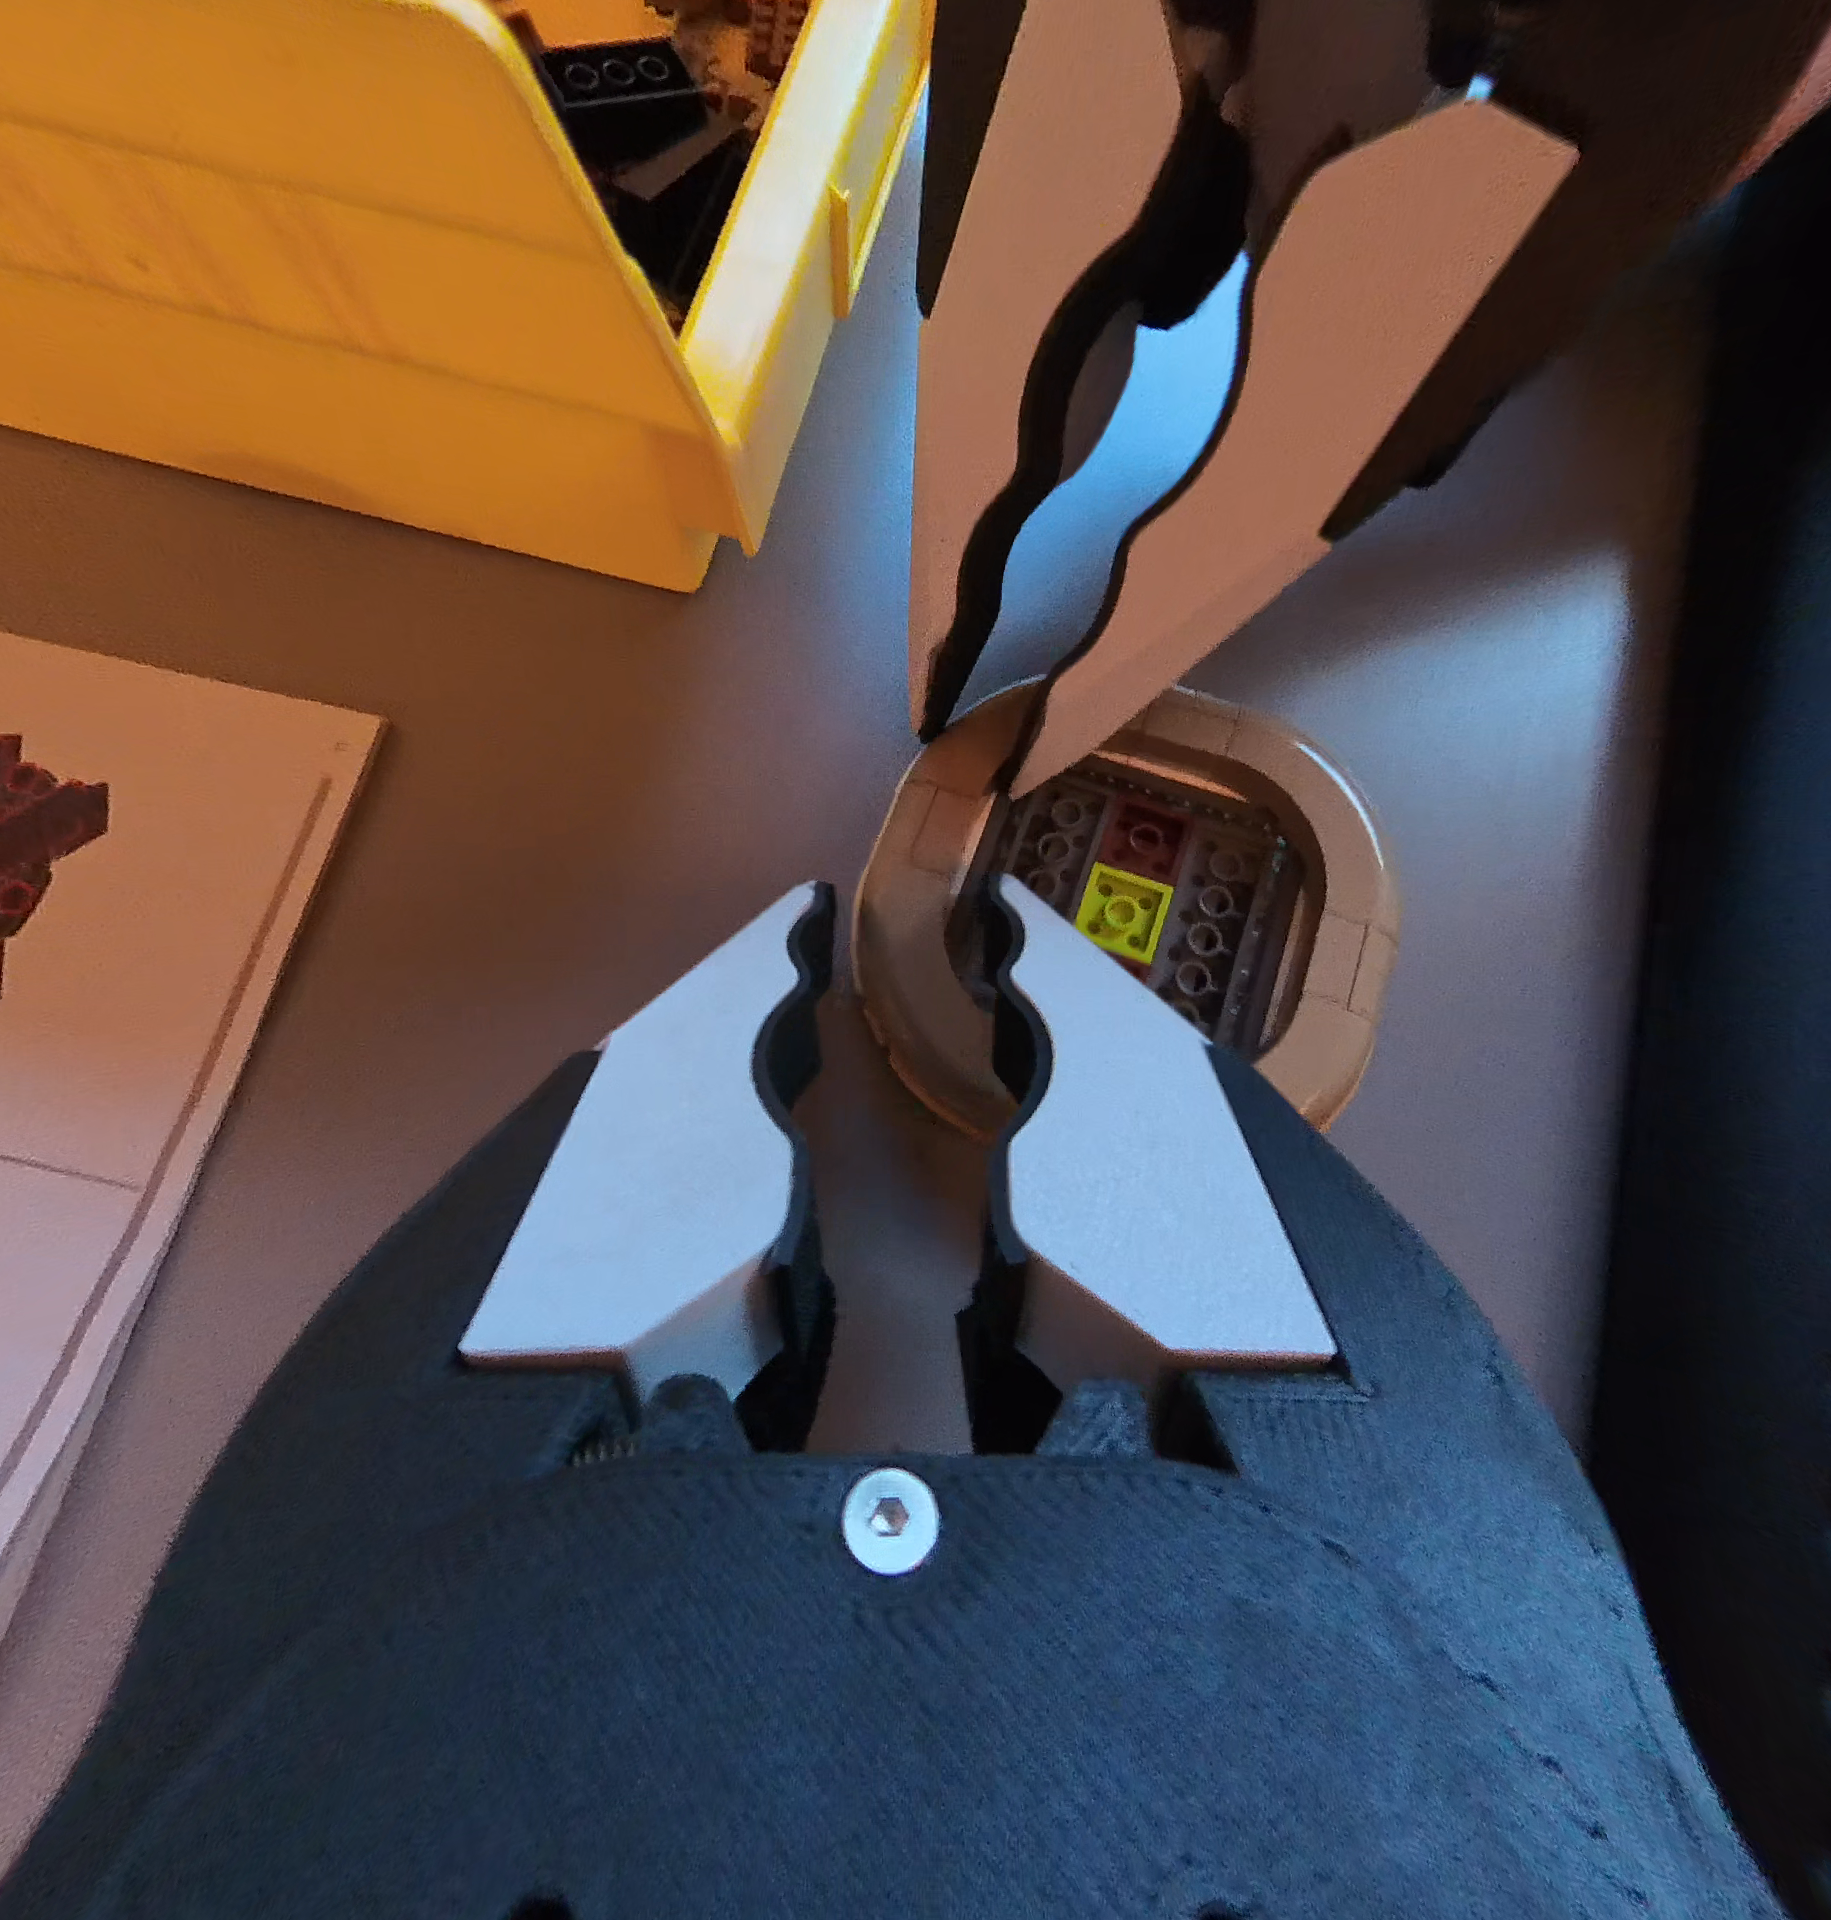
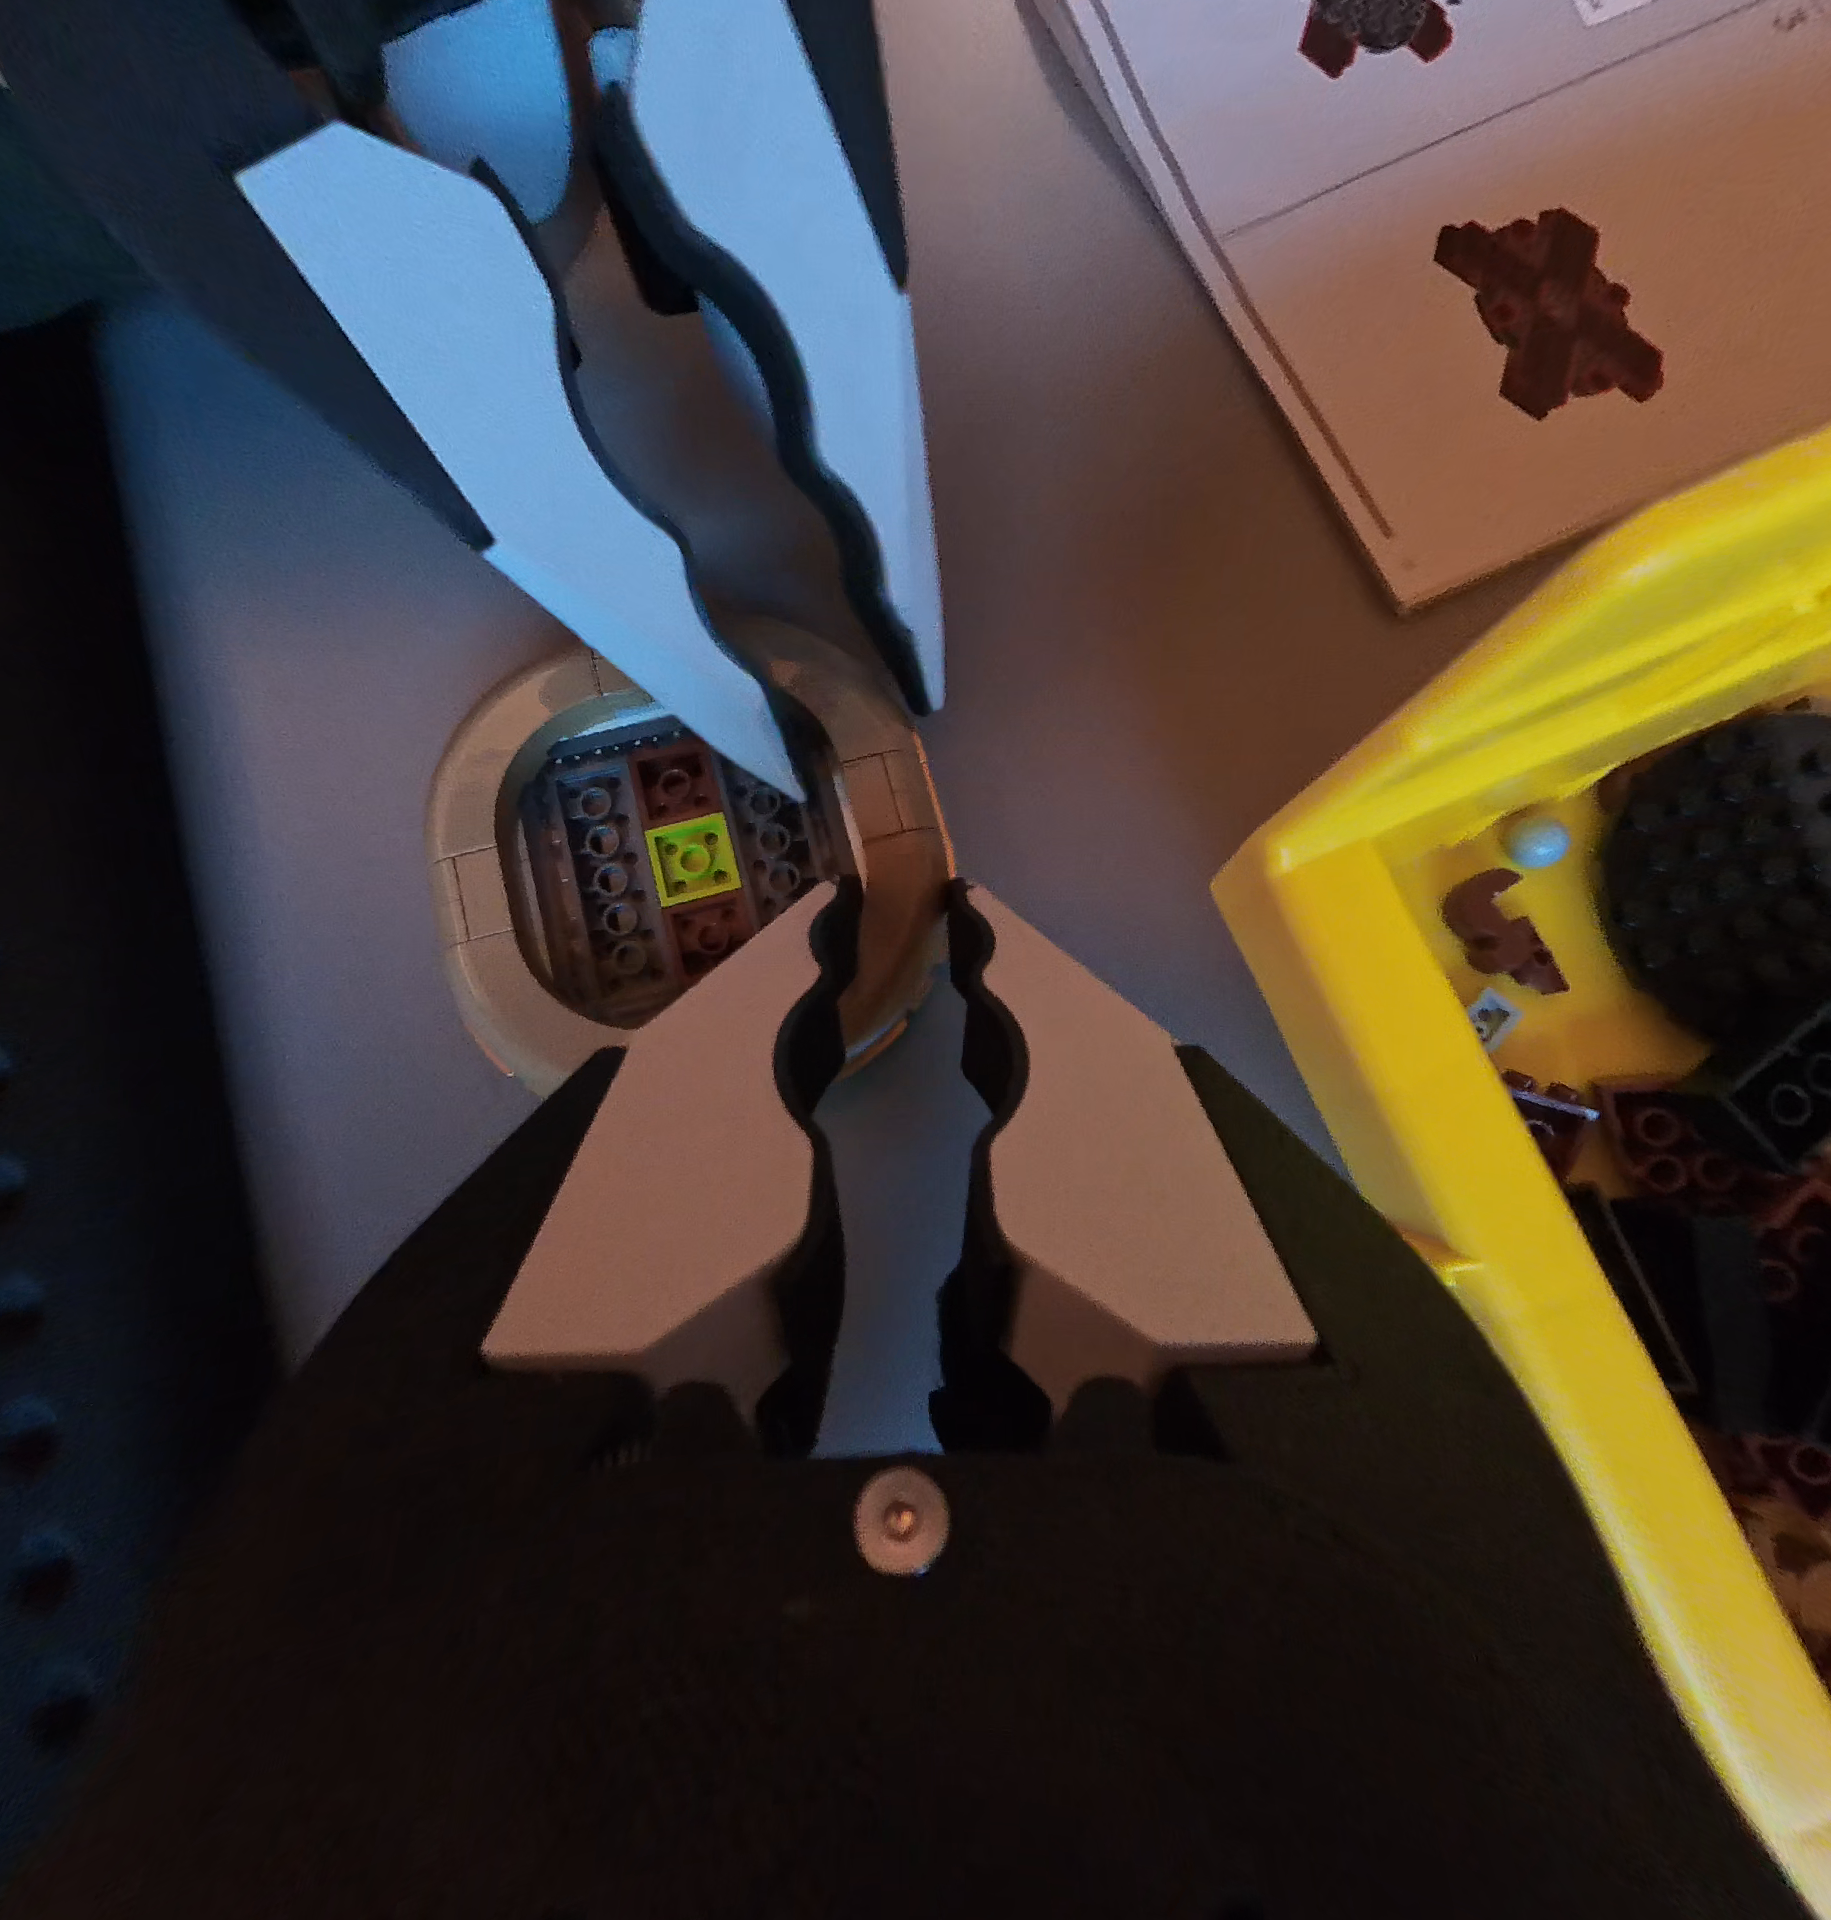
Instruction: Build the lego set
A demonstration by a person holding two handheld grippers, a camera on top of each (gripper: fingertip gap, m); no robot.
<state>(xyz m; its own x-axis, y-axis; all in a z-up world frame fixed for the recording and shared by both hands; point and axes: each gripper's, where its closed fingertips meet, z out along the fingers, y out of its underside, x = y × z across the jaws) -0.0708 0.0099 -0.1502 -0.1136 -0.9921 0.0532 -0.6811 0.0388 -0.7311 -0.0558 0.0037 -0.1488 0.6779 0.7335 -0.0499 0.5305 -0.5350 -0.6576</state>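
Both tongs bite the same tan ring-shaped lego build (image 1: 1347, 831) from opposite ends. Left tongs (image 1: 916, 914) are closed to a narrow gap across the ring's wall, 1 finger outside and 1 inside; right tongs (image 2: 895, 894) pinch the same side of the wall in the same way, a little farther along. The build sits on the grey counter (image 1: 537, 831), its hollow showing grey studded plates, dark red plates and 1 lime-yellow plate (image 1: 1124, 912) in the middle.

Going left to right in the left wrist view: an open instruction booklet (image 1: 163, 935) lies flat with a dark red model printed on it; above it stands a yellow bin (image 1: 391, 343) — inside are black and brown bricks. The build comes next, then a dark studded baseplate (image 1: 1763, 1039) along the right edge.

In the right wrist view the bin holds a black round studded plate (image 2: 1742, 873), a black brick, reddish-brown pieces and 1 small pale round piece.
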